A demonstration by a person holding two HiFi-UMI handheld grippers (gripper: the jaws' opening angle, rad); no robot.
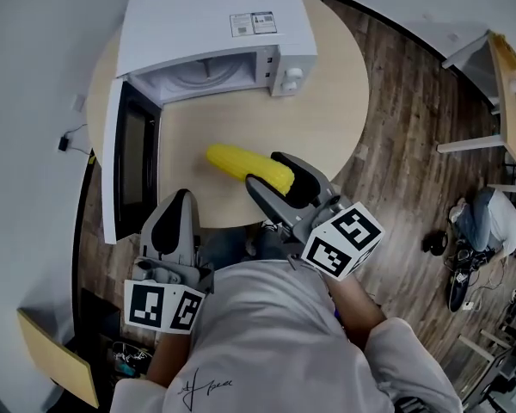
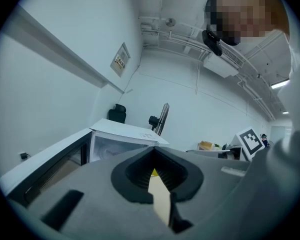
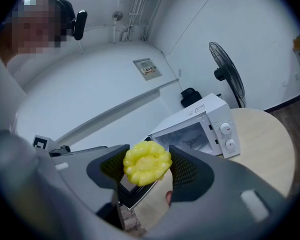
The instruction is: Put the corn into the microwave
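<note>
Microwave (image 1: 213,34) open, corn (image 1: 245,167) in right tool (image 1: 269,173)

round tan table (image 1: 327,119) | dark wood-plank floor (image 1: 404,144) off to its right | cable mess (image 1: 460,274) on that floor | standing fan (image 3: 228,74) far right | small wall notice (image 3: 149,69) way back

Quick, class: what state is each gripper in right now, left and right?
Left gripper: jaws closed, holding nothing.
Right gripper: jaws closed on the corn.
</note>
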